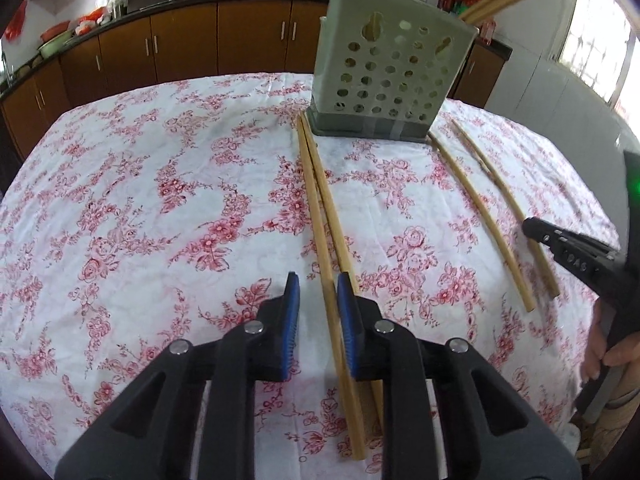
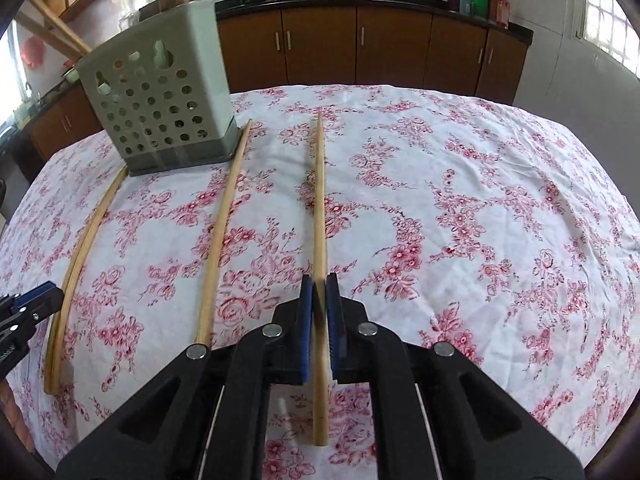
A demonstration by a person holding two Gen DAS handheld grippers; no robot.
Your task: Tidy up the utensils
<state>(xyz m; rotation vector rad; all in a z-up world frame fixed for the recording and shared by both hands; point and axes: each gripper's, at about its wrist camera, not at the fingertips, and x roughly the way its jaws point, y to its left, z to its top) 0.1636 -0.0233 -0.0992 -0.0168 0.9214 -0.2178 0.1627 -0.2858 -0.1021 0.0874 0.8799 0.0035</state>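
Note:
A grey-green perforated utensil holder [image 1: 384, 76] stands at the far side of the floral tablecloth and holds several chopsticks; it also shows in the right wrist view [image 2: 160, 96]. My left gripper [image 1: 318, 284] is open, its blue pads either side of one chopstick of a pair [image 1: 320, 216] that lies on the cloth. My right gripper [image 2: 319, 286] is shut on a single chopstick [image 2: 319, 200] that lies along the cloth. Another chopstick [image 2: 222, 228] lies between that one and the holder. My right gripper also shows at the right edge of the left wrist view [image 1: 568, 248].
The table has a white cloth with red flowers [image 2: 460, 200]. The left pair curves along the left side of the right wrist view [image 2: 80, 264]. Brown kitchen cabinets [image 2: 360, 48] with pans on the counter stand behind the table. A window [image 2: 608, 20] is at the right.

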